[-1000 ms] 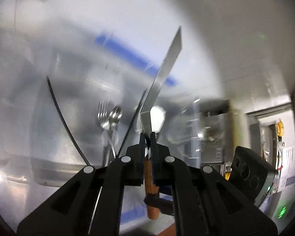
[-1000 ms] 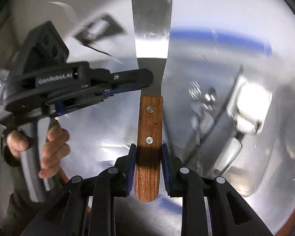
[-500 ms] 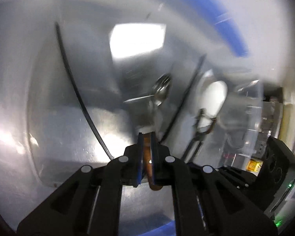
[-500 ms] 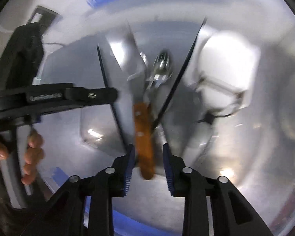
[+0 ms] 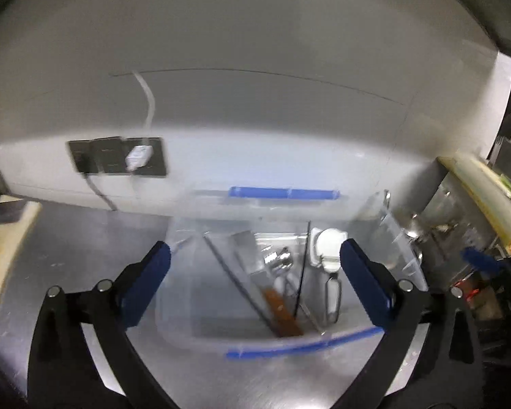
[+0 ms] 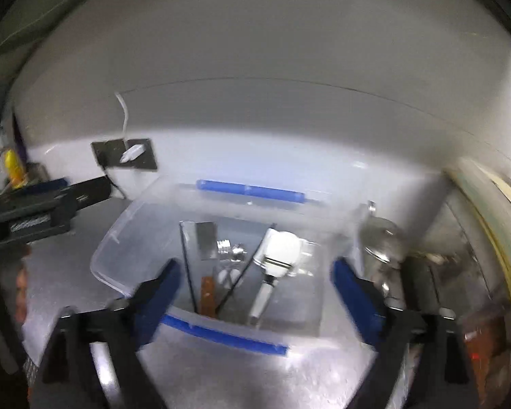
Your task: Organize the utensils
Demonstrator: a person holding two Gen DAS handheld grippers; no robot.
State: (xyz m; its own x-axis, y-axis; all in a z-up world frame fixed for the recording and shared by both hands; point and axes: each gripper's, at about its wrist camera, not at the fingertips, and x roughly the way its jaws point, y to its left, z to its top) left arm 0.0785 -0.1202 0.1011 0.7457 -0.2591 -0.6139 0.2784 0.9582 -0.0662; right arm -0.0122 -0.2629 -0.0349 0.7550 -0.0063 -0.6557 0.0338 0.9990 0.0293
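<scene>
A clear plastic bin (image 5: 179,327) with blue rim clips stands on the steel table; it also shows in the right wrist view (image 6: 112,255). Black dividers split it. The wooden-handled spatula (image 5: 281,313) lies in the middle compartment beside a fork and spoon (image 5: 279,260); the spatula also shows in the right wrist view (image 6: 207,294). A white-headed tool (image 5: 328,248) lies in the right compartment. My left gripper (image 5: 255,279) is open and empty above the bin's near side. My right gripper (image 6: 255,289) is open and empty too.
A black wall socket plate with a white plug (image 5: 138,156) sits on the white wall behind. Metal ware (image 6: 381,238) stands right of the bin. A cutting board edge (image 5: 480,197) is at far right. The left gripper's body (image 6: 34,208) shows at left in the right wrist view.
Both grippers let go of the spatula, which now lies in the bin's middle compartment. Both jaws opened wide and pulled back and up from the bin.
</scene>
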